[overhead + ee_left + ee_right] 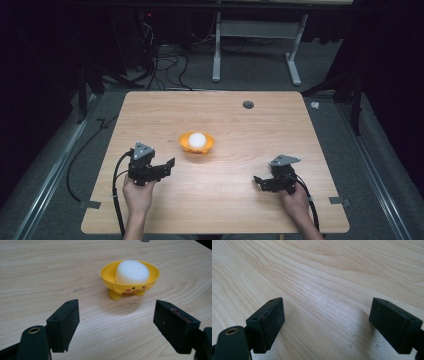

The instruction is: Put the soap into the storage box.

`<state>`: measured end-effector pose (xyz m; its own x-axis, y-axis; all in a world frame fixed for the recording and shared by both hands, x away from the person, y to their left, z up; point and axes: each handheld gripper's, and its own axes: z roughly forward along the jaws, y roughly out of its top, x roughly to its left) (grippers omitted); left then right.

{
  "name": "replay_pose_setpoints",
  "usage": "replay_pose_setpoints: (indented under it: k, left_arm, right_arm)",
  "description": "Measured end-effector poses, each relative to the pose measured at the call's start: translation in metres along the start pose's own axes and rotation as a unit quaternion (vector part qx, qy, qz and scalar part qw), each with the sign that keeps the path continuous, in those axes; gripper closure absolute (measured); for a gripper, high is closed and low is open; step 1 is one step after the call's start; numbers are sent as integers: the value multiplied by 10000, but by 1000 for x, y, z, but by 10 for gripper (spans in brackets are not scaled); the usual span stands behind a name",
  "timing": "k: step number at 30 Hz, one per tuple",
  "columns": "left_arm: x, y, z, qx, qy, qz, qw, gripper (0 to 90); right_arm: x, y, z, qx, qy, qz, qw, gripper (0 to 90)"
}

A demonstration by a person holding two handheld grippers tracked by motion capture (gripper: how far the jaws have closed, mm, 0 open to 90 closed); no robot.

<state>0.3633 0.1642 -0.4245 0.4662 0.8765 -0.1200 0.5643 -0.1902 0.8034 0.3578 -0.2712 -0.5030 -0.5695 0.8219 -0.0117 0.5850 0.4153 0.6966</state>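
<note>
A small yellow bowl [197,144] with a chick face and little feet stands near the table's middle. A white round foam piece [197,139] rests inside it. In the left gripper view the bowl [130,285] and the white piece [132,272] lie ahead of the jaws, slightly right of centre. My left gripper [169,167] hovers to the bowl's lower left, open and empty, a short gap away; its jaws [116,325] stand wide apart. My right gripper [257,181] sits at the lower right, open with nothing between its fingers [327,325], over bare wood.
The wooden table [215,200] has a dark round hole [248,104] near its far edge. Beyond it stand a grey metal frame [257,30] and tangled cables [165,60] on the floor. Tape tabs [90,204] mark the table's near corners.
</note>
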Motion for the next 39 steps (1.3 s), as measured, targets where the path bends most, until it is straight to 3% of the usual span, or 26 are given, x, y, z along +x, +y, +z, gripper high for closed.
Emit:
replay_pose_setpoints:
  k: [30,39]
  left_arm:
    - [11,-33,1,192,66,-358,9991,215]
    - [11,-40,6,287,128,-378,9988,214]
  right_arm:
    - [0,0,0,-1,4,-3,10000,137]
    - [0,0,0,-1,3,-3,10000,136]
